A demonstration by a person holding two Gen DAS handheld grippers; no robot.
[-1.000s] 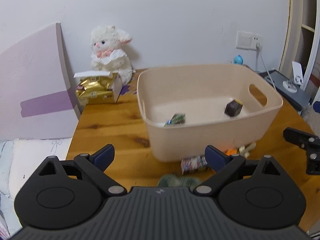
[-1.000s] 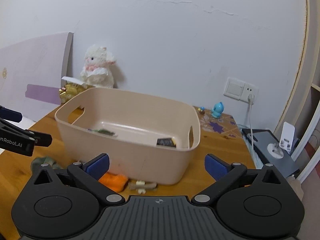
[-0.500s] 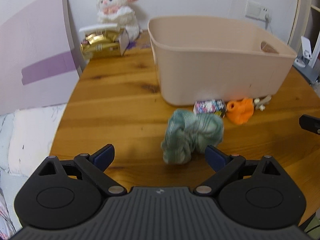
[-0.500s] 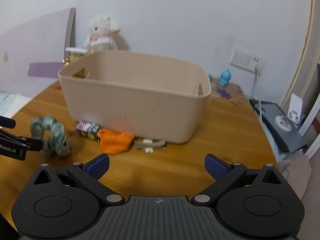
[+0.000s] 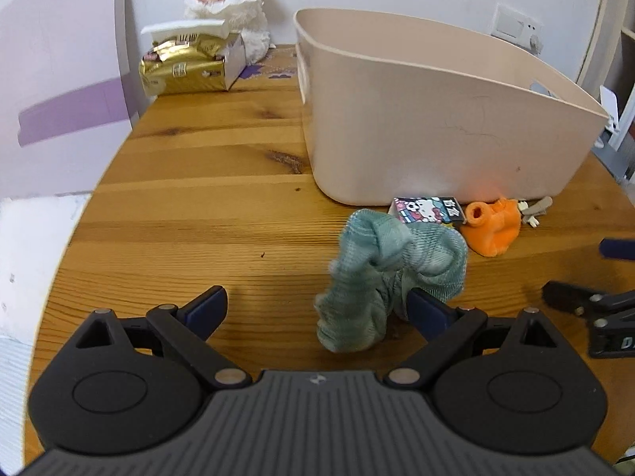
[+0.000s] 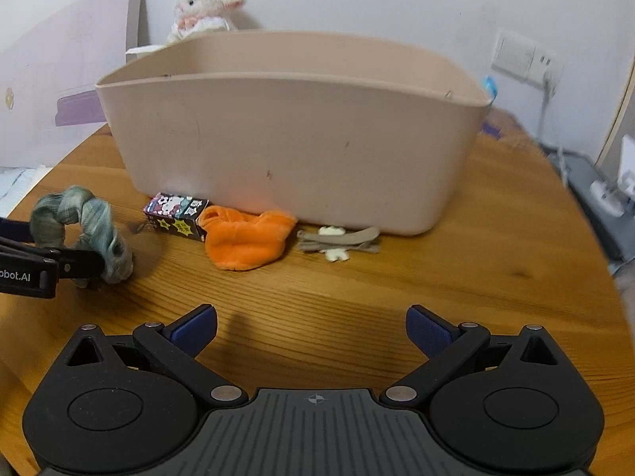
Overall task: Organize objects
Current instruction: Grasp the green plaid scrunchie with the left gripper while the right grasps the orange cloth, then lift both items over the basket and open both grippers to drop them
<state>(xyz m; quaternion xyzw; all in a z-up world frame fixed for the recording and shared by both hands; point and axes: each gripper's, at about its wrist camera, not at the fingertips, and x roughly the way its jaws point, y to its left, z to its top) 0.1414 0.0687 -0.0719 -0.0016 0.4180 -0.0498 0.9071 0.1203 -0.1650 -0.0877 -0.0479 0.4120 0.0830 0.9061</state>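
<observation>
Down and in comes the left gripper [image 5: 315, 309], jaws spread wide around the green scrunchie [image 5: 391, 273] lying just before the beige bin [image 5: 436, 127] — grab looks imminent; right gripper [image 6: 311, 327] waits spread and empty, bare wood ahead, table edge [image 5: 79, 230] near on the left

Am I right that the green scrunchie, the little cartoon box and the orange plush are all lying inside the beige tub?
Not inside. The right wrist view shows the green scrunchie, cartoon box and orange plush on the table in front of the beige tub.
</observation>
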